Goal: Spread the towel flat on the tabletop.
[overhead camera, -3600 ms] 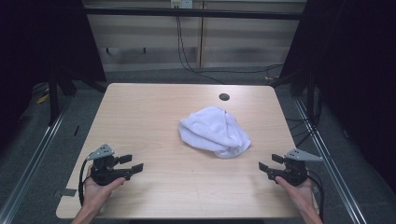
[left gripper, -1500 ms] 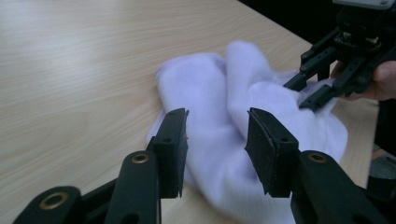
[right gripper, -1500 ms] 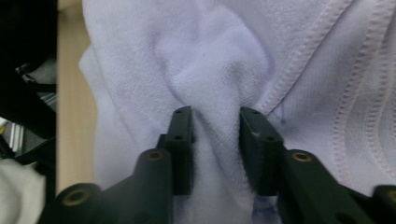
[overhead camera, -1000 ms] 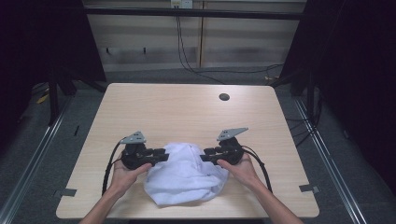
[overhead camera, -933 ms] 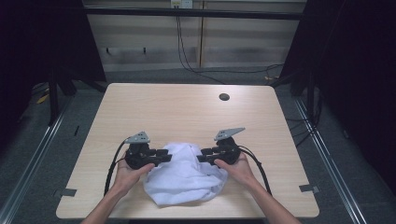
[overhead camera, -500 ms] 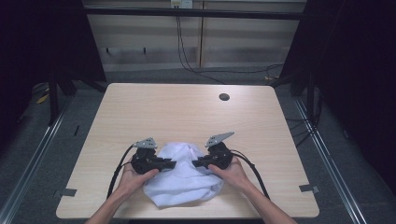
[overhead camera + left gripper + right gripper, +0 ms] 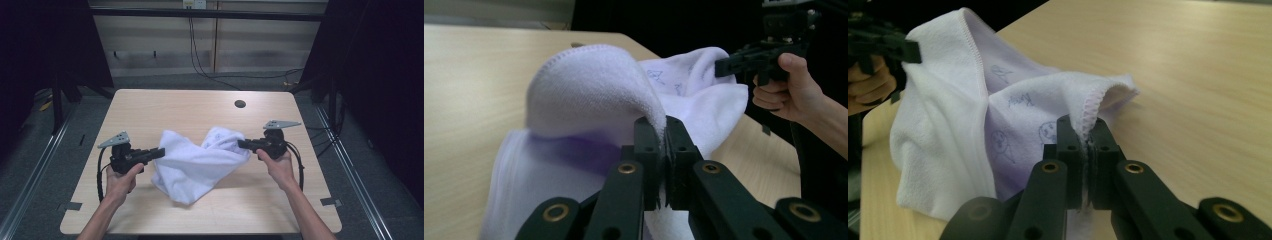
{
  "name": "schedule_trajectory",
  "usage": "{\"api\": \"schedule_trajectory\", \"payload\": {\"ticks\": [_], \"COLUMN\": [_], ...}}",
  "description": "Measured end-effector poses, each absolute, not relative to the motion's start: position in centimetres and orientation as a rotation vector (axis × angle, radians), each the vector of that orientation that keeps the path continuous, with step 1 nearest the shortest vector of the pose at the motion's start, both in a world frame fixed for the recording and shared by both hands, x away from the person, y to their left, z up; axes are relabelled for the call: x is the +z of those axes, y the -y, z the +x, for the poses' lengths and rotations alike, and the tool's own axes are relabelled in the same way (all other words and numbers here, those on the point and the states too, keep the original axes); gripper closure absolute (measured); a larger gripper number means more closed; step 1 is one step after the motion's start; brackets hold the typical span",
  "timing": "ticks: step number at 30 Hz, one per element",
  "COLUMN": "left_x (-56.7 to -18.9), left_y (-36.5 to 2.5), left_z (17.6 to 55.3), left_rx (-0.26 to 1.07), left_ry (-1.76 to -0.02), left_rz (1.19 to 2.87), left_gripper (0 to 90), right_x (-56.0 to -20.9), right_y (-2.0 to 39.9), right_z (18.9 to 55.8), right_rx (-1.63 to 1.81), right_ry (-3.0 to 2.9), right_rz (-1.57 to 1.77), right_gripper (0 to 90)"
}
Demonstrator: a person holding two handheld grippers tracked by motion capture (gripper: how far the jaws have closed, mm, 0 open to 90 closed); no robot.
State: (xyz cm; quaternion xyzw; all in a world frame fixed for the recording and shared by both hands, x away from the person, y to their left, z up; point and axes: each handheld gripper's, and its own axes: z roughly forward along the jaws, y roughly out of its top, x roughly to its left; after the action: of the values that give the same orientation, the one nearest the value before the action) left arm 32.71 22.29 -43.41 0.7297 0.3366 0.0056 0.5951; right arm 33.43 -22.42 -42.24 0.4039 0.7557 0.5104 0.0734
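Observation:
A white towel [image 7: 197, 162] with faint blue drawings hangs stretched between my two grippers above the wooden table [image 7: 190, 107], its lower part sagging toward the table's front. My left gripper [image 7: 161, 152] is shut on the towel's left edge; in the left gripper view its jaws pinch a hemmed fold of the towel [image 7: 594, 90]. My right gripper [image 7: 241, 143] is shut on the right edge, where the stitched hem of the towel [image 7: 1023, 110] sits between its jaws. Both pairs of jaws have just closed on the cloth. Each gripper view also shows the other gripper [image 7: 724, 65] [image 7: 908, 50] holding the far corner.
A round dark hole [image 7: 240, 104] lies near the table's far edge. Cables trail from both grippers toward the front edge. Dark frames and curtains stand at both sides, and a pale wall panel with hanging cables is behind.
The grippers came in from the front corners to the crumpled towel, closed on its two sides, then lifted and moved apart, spreading the towel between them.

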Motion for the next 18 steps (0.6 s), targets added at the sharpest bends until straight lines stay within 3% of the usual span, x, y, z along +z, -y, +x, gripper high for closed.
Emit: {"api": "schedule_trajectory", "payload": {"ticks": [9, 18], "left_x": [-40.4, -34.2], "left_y": [-24.6, -24.3], "left_z": [32.7, 34.8], "left_rx": [0.103, 0.248], "left_ry": [-0.764, -0.726], "left_rz": [1.604, 1.557], "left_gripper": [87.1, 87.1], "right_x": [-38.6, -32.5], "right_y": [24.9, 24.6], "right_z": [33.4, 35.8], "right_rx": [1.625, 1.718], "right_ry": [-2.103, -1.965], "right_rz": [1.207, 1.145], "right_gripper": [86.4, 86.2]}}
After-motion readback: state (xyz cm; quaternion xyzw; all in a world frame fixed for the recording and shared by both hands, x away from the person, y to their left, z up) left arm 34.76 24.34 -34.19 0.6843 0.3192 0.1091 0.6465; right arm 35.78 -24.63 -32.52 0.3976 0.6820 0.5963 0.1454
